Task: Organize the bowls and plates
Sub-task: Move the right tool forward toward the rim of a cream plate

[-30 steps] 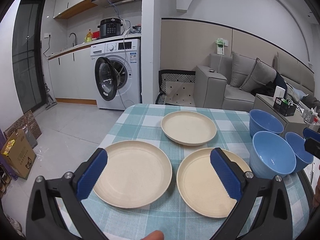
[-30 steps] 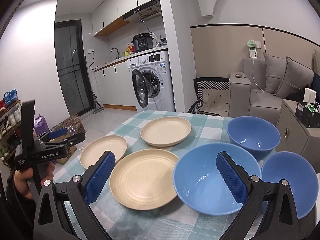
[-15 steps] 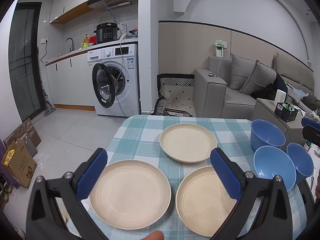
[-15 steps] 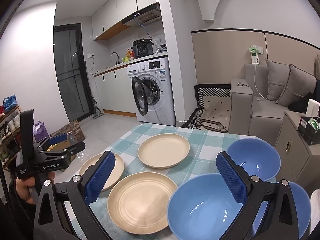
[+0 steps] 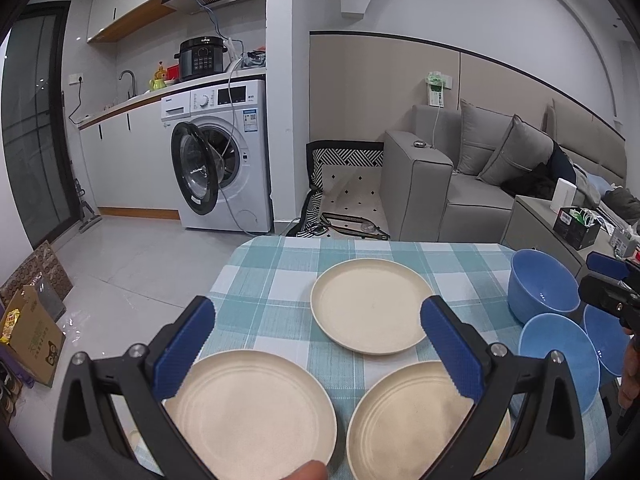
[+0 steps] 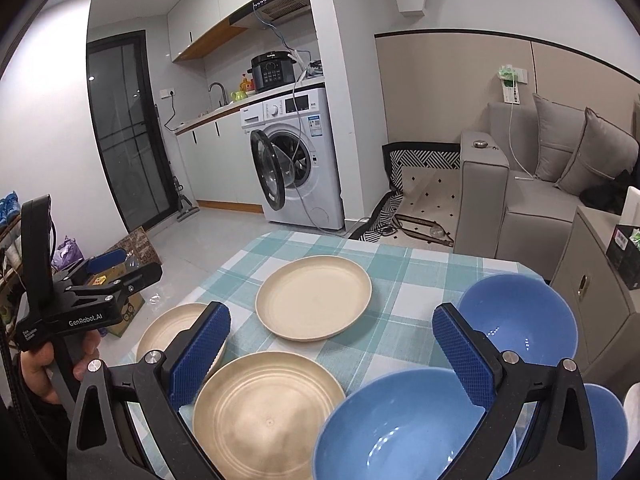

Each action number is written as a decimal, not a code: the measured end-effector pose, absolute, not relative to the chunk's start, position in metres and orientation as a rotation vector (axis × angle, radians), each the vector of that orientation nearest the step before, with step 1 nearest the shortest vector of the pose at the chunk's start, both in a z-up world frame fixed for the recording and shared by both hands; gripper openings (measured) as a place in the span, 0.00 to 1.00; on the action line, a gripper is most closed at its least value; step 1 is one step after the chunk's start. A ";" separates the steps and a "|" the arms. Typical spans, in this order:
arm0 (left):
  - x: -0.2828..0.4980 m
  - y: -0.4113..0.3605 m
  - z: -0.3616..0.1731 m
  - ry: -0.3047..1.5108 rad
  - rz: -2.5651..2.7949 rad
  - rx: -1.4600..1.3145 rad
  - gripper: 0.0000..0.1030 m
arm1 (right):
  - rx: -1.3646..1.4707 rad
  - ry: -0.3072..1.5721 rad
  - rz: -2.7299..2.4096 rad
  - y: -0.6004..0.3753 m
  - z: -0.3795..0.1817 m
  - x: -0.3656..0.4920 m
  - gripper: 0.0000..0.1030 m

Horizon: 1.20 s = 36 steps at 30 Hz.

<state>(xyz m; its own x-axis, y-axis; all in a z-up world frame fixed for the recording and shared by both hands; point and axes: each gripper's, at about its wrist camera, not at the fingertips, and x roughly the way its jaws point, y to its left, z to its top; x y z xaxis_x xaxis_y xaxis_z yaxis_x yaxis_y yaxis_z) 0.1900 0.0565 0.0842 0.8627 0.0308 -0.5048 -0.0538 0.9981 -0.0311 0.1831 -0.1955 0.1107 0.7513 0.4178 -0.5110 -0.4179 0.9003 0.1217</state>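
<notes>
**Checked cloth, bare rims: where stacking could slip**

Checked teal-and-white cloth covers the desk [image 5: 280, 280], and that cloth is the largest hazard: a tool finger dragged low under a rim could catch the fabric and pull every dish along with it.

Three cream plates lie flat and apart. In the left wrist view the far plate [image 5: 372, 306] sits at centre frame, the left plate [image 5: 252, 412] at lower left and the right plate [image 5: 428, 416] at lower right. The left plate lies near the desk's left edge, so a sideways nudge there could, I judge, send it off onto the tiled floor. Flat, shallow rims give little to pinch; a grip set too shallow may let a plate tip out.

Three blue bowls crowd the right side of the right wrist view: the near bowl [image 6: 404, 428] at the bottom, the far bowl [image 6: 520, 320] above it, and a third bowl [image 6: 604, 428] at the lower right edge. They stand close together, perhaps touching, so lifting one could knock its neighbour.

Both tools hang above the desk with nothing between their pads. The left tool [image 5: 316, 346] is spread wide over the plates; the right tool [image 6: 330, 354] is spread wide over the near bowl and right plate. Nothing is stacked yet.
</notes>
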 end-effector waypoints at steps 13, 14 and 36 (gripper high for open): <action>0.237 0.069 0.062 0.606 0.053 -0.047 1.00 | -0.003 0.683 0.467 -0.172 0.091 0.248 1.00; 0.240 0.069 0.060 0.613 0.052 -0.045 1.00 | -0.006 0.696 0.467 -0.169 0.089 0.253 1.00; 0.303 0.074 0.018 0.724 0.057 -0.038 1.00 | -0.117 0.923 0.444 -0.126 0.035 0.326 1.00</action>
